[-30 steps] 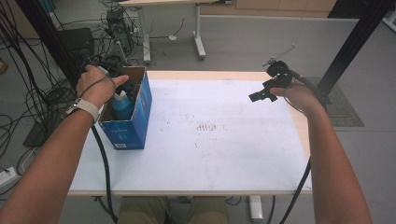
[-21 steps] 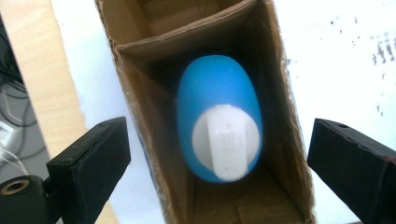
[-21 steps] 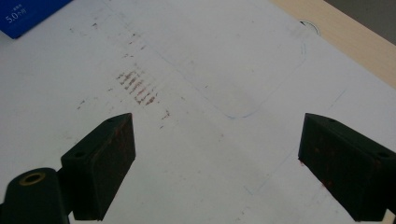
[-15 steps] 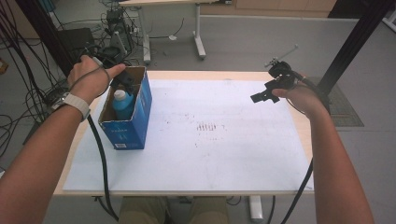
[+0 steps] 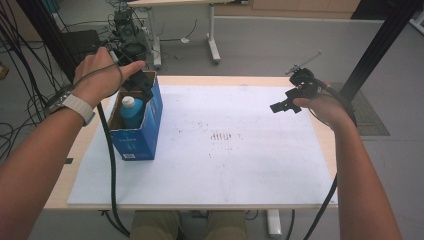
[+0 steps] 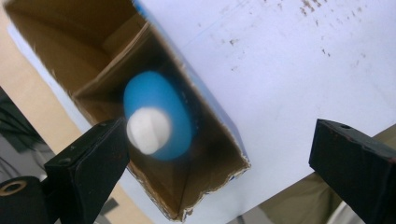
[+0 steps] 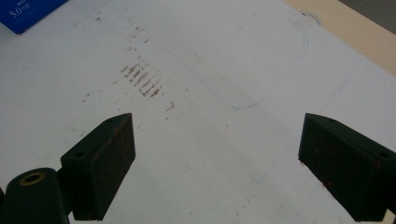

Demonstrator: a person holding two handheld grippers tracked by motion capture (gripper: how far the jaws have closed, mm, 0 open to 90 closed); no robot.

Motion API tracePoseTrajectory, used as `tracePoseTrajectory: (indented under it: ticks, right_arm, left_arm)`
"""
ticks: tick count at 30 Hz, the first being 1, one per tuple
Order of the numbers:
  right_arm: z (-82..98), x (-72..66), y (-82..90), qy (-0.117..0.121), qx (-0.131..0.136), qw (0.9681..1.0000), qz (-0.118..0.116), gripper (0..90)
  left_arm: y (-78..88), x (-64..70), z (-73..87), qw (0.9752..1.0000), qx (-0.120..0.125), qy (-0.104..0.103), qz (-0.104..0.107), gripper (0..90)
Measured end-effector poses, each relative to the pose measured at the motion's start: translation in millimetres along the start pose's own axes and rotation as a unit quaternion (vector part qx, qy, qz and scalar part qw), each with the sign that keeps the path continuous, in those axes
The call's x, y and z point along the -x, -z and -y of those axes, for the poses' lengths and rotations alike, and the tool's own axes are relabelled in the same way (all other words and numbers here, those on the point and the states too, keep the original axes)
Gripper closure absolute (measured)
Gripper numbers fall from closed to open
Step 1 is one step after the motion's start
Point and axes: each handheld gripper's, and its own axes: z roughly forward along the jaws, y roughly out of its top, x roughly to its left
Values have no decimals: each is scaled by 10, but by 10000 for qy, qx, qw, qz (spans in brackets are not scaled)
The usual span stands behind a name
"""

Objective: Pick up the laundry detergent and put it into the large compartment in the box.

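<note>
"5.0" on blue box [image 7: 28,11] label.

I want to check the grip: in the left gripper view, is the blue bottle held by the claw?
No, the blue bottle stands in the box, and the left claw is wide open above it.

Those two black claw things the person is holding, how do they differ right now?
The left gripper hangs above the open blue box, looking down on the blue bottle with a white cap that stands inside. The right gripper is held over the bare white mat, far from the box. The bottle lies below the left jaws; beneath the right ones are only brown marks. Both stand wide open, holding nothing.
</note>
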Motion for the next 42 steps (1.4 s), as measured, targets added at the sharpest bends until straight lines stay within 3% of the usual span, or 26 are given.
tracePoseTrajectory:
  ticks: [8, 14, 19, 24, 25, 29, 36, 40, 42]
  right_arm:
    - [62, 2, 12, -55, -30, 10000, -17, 109]
    - [112, 9, 44, -108, 13, 9999, -24, 105]
    - [111, 3, 55, -119, 0, 9999, -20, 104]
    - [102, -7, 56, -126, -15, 9999, -33, 100]
    - [102, -16, 55, -132, -13, 9999, -41, 100]
    - [93, -36, 57, -122, -25, 9999, -50, 100]
    - [102, -59, 54, -141, -37, 9999, -56, 97]
    - [112, -61, 60, -163, -45, 9998, -36, 97]
    - [122, -63, 69, -179, -38, 9998, -38, 97]
  left_arm:
    - [73, 107, -149, 9977, 9, -631, 263, 53]
    - [71, 146, -236, 9932, 7, -1045, 503, 53]
    - [41, 289, -281, 9847, 3, -1656, 533, 54]
    - [-10, 463, -328, 9763, -67, -2089, 562, 55]
    - [-14, 476, -330, 9759, -69, -2104, 576, 56]
    - [-52, 578, -346, 9687, -29, -2392, 669, 55]
    - [-122, 689, -399, 9589, -72, -2737, 740, 55]
    - [-179, 734, -411, 9543, -69, -2888, 762, 56]
    - [-217, 768, -414, 9532, -76, -2920, 782, 55]
